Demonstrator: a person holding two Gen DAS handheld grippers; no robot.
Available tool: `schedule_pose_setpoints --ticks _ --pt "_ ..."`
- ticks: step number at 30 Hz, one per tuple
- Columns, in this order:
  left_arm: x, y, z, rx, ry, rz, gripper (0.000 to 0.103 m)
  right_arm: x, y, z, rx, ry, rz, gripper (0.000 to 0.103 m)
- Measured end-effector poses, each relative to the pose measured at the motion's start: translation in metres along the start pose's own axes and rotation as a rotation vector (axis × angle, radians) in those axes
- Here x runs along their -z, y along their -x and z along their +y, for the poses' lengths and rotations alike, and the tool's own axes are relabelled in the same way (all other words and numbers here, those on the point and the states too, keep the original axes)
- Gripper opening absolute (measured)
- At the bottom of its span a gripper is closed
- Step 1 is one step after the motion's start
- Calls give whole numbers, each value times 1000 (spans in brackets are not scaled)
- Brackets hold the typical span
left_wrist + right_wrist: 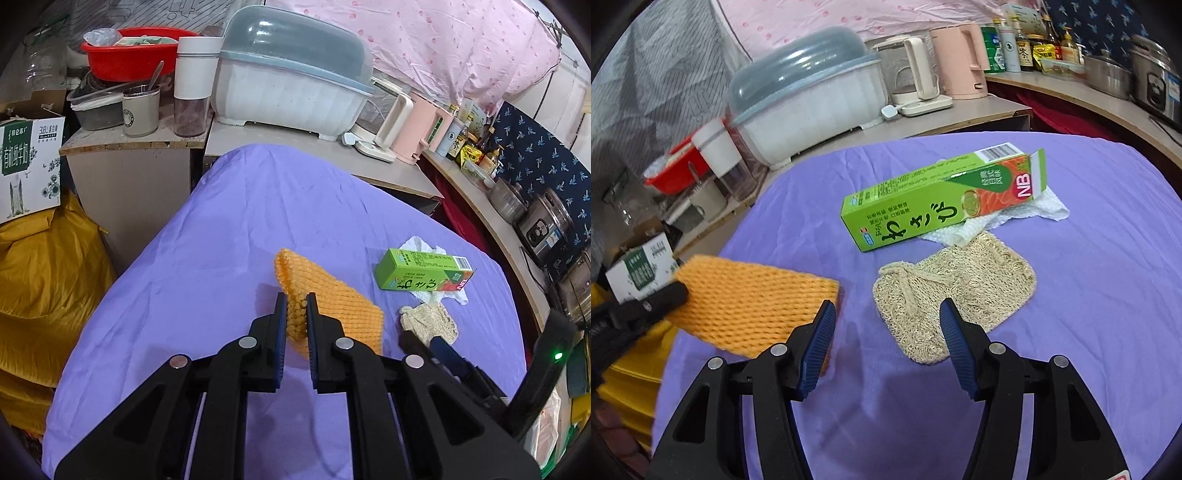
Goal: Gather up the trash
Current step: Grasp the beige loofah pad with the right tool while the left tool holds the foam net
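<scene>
My left gripper (296, 301) is shut on an orange foam net sleeve (332, 299) and holds it just above the purple cloth (221, 229); the sleeve also shows in the right wrist view (753, 302). My right gripper (887, 310) is open and empty, its fingers on either side of the near end of a beige loofah pad (960, 284) that lies flat on the cloth. The pad also shows in the left wrist view (430, 317). A green wasabi box (942, 195) lies beyond it on a crumpled white paper towel (1027, 214).
Behind the cloth-covered table stand a white dish rack with a clear lid (291, 77), two kettles (942, 62), a red basin (129, 55) and cups. Bottles and steel pots (543, 218) line a counter on the right. Yellow sacks (44, 277) sit on the left.
</scene>
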State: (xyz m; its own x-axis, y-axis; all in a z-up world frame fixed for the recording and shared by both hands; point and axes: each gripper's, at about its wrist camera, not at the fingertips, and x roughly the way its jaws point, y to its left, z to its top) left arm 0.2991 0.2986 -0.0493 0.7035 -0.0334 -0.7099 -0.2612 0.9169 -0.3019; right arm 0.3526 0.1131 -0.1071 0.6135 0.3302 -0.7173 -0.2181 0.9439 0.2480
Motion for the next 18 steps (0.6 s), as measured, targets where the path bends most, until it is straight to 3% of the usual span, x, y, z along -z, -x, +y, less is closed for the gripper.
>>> schedule_pose_setpoints --ticks 5,11,18 --pt "-6 -13 -3 -1 6 15 10 -1 -7 3 57 46 12 54" --pt "-4 -13 -13 24 -13 22 10 5 -8 14 190 227 57 38" --pt "8 -3 -29 58 -41 35 10 12 15 -13 153 134 58 24"
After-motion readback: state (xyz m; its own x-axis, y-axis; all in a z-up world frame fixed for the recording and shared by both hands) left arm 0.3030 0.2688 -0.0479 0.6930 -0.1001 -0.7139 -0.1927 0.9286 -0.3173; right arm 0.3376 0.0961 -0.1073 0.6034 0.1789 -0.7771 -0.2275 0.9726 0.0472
